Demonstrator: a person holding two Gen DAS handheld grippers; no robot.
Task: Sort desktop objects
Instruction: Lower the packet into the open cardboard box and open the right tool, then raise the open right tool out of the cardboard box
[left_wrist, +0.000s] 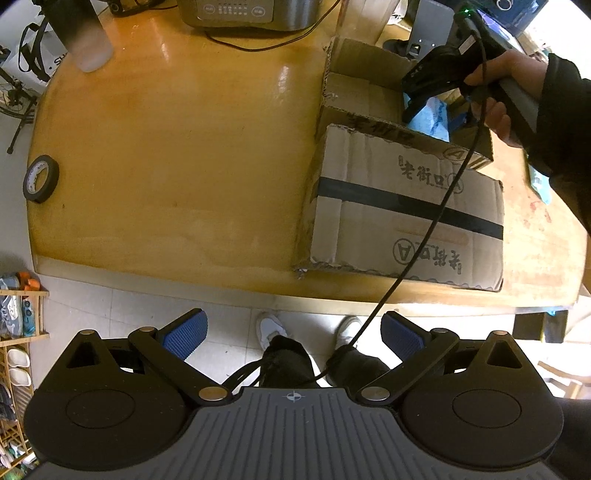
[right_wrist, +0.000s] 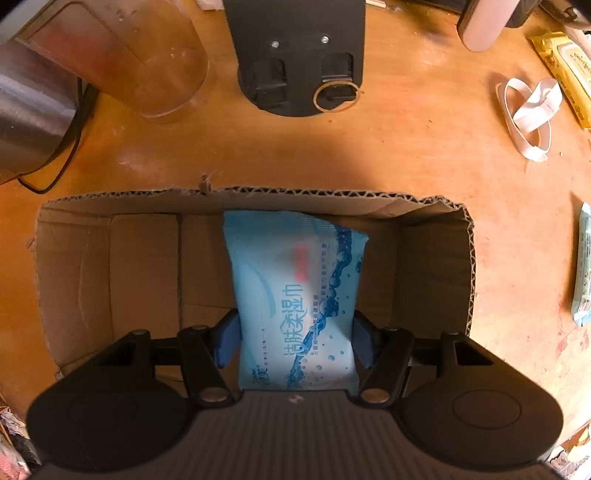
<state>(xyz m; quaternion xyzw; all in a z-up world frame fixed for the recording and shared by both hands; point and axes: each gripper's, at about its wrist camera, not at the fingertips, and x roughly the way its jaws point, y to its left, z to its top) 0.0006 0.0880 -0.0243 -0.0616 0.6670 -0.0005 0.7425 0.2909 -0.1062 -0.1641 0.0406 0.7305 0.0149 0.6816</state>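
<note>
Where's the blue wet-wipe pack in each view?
Left wrist: upper right, blue wet-wipe pack partly hidden between the right tool pads, over the open cardboard box.
Right wrist: centre, pack clamped between the tool's blue pads, hanging inside the box.
Shared landmark: the cardboard box with its ragged corrugated rim.

Wood table (left_wrist: 184, 147), pale tiled floor (left_wrist: 110, 306), maybe.
</note>
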